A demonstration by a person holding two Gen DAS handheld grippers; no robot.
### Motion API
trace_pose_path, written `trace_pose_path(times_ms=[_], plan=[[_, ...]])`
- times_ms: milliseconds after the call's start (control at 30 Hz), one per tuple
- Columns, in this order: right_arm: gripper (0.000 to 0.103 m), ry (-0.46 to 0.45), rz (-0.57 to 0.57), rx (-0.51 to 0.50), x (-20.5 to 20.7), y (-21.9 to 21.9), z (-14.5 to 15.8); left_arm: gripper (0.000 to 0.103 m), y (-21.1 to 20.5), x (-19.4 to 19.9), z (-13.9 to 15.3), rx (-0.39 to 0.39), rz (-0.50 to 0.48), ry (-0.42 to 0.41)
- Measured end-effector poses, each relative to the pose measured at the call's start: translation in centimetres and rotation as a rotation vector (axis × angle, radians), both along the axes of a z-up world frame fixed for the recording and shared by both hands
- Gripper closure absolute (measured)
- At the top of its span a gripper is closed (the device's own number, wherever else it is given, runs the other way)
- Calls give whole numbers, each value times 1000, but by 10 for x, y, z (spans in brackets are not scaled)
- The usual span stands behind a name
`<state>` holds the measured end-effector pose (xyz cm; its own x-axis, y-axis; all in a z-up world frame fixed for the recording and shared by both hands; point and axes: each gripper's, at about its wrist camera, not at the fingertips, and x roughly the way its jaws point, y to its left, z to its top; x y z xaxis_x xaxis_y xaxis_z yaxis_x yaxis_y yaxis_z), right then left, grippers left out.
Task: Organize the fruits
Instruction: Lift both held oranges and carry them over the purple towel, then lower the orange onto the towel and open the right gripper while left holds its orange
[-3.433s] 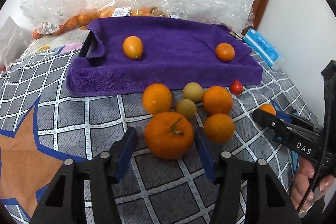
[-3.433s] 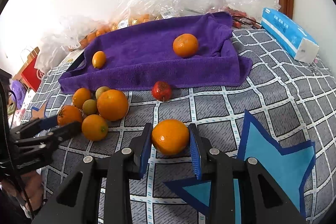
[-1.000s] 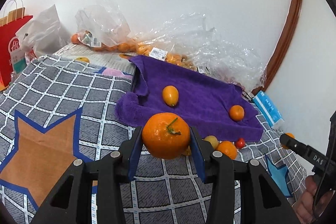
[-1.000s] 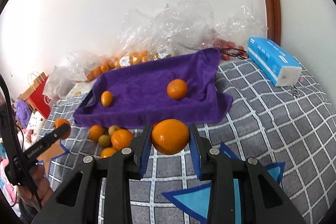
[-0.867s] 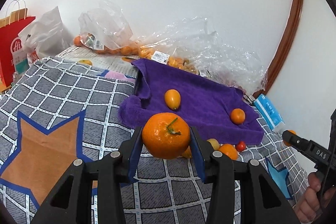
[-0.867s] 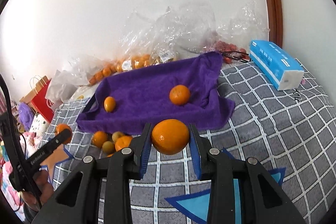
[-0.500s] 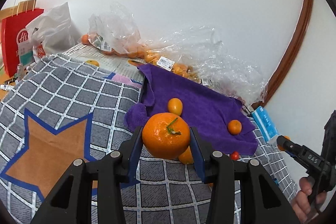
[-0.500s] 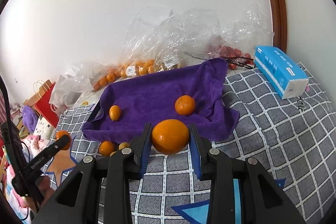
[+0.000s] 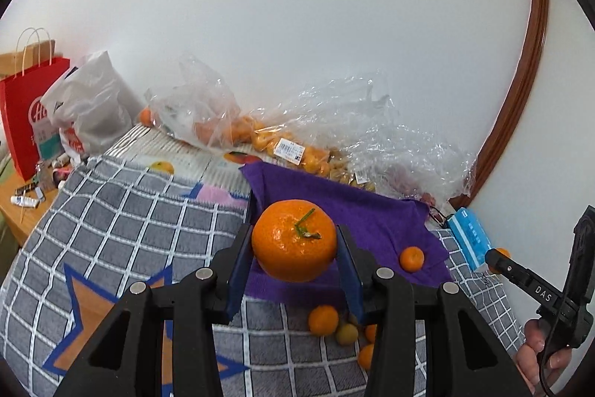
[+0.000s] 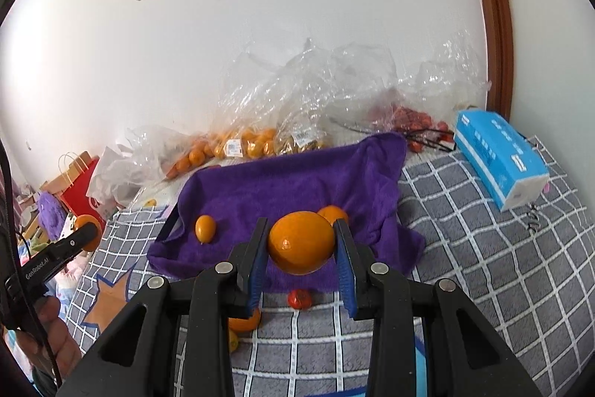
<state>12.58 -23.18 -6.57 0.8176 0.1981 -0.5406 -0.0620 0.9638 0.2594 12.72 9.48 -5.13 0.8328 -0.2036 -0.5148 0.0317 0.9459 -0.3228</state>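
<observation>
Two fruits up in the air, and either could slip and roll away.

The left gripper (image 9: 294, 257) squeezes a stemmed orange (image 9: 294, 240) and the right gripper (image 10: 300, 253) squeezes a smooth orange (image 10: 301, 242), both above the near edge of the purple towel (image 10: 297, 188); dropped from here, a round fruit could bounce off it.

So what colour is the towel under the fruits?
The towel is purple, clearest in the right wrist view.

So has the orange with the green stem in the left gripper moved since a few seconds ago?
Yes. The stemmed orange was down on the checked blanket by the loose fruit; now the left gripper holds it up, over the purple towel.
</observation>
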Motion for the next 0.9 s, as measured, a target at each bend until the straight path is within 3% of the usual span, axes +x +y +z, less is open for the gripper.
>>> trace_pose_path(times_ms=[467,700,900], plan=[[69,-7,-7,-6,51,-6,6,62,-19,70,-1,-2,-2,31],[69,84,-11,8,82,-14,-36,62,-22,91,-34,21,19,53],[69,135,-15,-22,92,-15,-58,62,-20,100,-57,22,32,122]])
